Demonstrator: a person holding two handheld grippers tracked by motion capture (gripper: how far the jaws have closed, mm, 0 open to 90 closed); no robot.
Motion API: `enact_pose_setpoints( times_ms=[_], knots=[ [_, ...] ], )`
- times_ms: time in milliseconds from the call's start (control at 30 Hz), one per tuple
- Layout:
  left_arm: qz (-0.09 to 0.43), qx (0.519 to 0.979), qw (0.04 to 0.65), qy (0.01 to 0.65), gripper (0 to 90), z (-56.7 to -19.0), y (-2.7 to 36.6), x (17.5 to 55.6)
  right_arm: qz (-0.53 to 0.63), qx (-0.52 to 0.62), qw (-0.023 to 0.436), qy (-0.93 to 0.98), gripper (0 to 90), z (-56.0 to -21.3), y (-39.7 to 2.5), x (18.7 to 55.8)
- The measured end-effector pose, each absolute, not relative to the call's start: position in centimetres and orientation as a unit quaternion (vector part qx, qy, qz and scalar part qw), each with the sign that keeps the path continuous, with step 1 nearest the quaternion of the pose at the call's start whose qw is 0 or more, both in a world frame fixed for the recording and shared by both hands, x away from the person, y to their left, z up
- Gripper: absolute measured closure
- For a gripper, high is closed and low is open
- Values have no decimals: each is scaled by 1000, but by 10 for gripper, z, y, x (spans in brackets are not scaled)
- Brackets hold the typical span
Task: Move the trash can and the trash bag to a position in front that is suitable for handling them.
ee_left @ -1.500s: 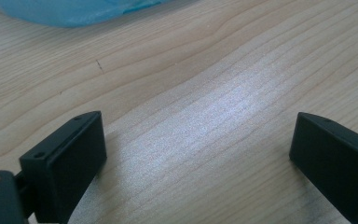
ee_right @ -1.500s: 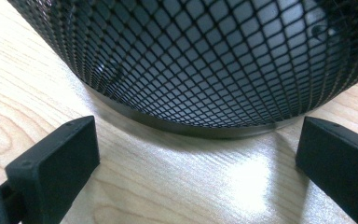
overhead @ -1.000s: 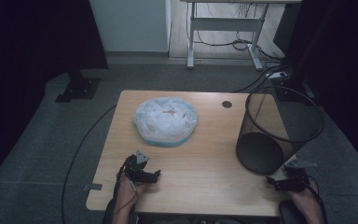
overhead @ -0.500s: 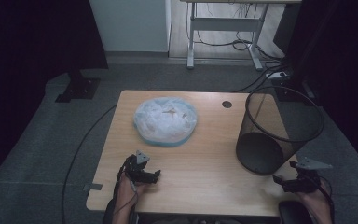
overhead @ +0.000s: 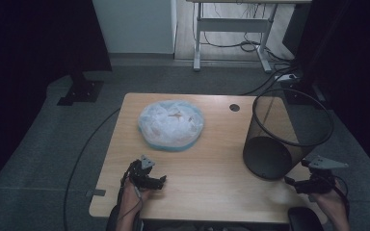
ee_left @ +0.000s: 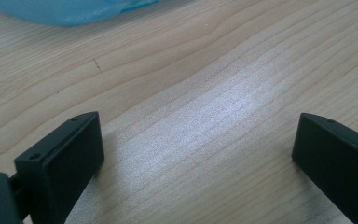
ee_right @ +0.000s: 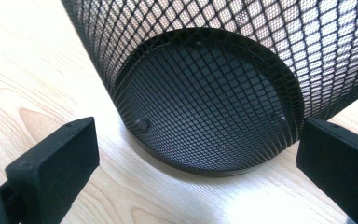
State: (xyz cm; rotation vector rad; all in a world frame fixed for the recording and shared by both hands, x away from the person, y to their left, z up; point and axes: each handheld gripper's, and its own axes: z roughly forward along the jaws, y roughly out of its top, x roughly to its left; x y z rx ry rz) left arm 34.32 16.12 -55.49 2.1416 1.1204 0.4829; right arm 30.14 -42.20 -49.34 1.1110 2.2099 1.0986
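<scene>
Our right gripper [overhead: 302, 185] has just slid outward along the bench [overhead: 212, 183], fingers wide and empty before the mesh bin [overhead: 284, 134], left gripper [overhead: 156, 182] likewise open, so grasping looks imminent.

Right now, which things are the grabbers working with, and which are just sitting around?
In the job: the black mesh bin, which the open right gripper faces; the blue bag bundle, nearest the open left gripper.

Just around: floor cables, desk frame.
</scene>
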Motion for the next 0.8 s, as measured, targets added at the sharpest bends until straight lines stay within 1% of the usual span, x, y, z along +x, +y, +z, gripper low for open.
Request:
enact_pose_setpoints(
  times_ms=[433, 600, 800],
  knots=[
    [183, 822, 334, 423, 18, -555, 160, 343, 399, 364, 205, 816, 0, -493, -387, 289],
    [178, 829, 335, 411, 12, -555, 159, 342, 404, 386, 224, 798, 0, -486, -405, 294],
    [182, 829, 344, 402, 0, -552, 156, 341, 415, 378, 219, 798, 0, -479, -426, 313]
  ],
)
